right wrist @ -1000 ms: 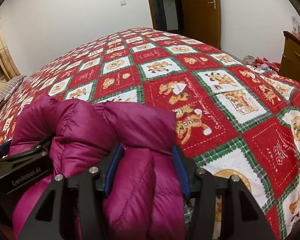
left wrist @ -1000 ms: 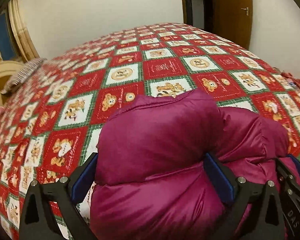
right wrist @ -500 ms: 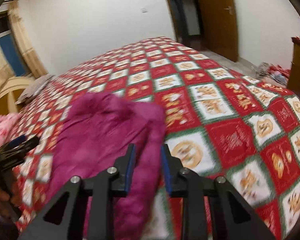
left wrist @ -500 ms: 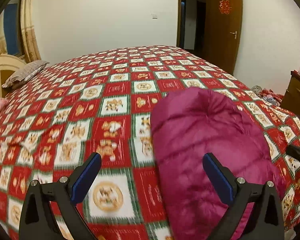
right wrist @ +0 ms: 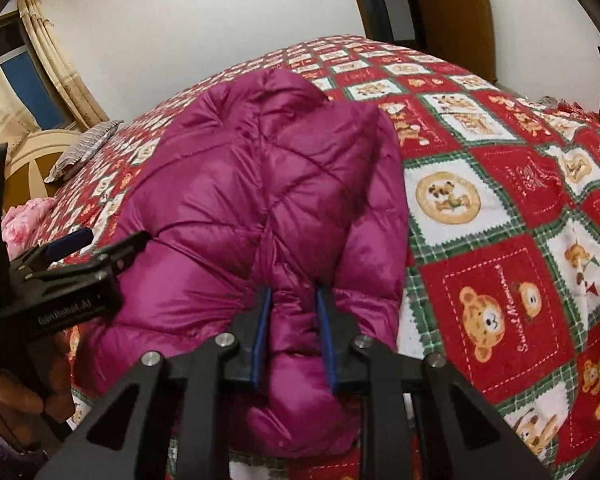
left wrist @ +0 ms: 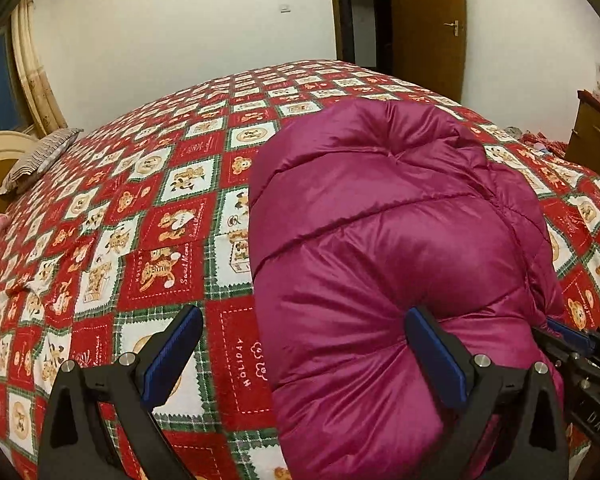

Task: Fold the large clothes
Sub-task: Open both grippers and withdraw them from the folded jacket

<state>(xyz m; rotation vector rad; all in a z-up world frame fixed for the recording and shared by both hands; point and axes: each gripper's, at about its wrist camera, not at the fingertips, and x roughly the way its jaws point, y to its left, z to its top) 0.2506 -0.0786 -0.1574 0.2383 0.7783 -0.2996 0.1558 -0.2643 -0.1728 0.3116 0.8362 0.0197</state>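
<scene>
Right gripper point(right wrist: 293, 334) closing on a puffy fold at the near edge of the purple jacket point(right wrist: 268, 184), pinched tight to keep the bundle from springing apart. Left gripper point(left wrist: 304, 354) wide open, one pad only pressing the jacket's side, holding nothing. Jacket folded, lying just ahead of both grippers on the teddy-bear bedspread point(left wrist: 168, 264).

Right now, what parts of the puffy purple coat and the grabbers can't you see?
- Purple coat: its near end runs under the right gripper, whose jaws are closing on a fold, so that part is hidden in the right wrist view.
- Coat's underside: pressed against the bedspread in both views.
- Left gripper, jaws wide: its lower body is cut off by the left wrist view's bottom edge.
</scene>
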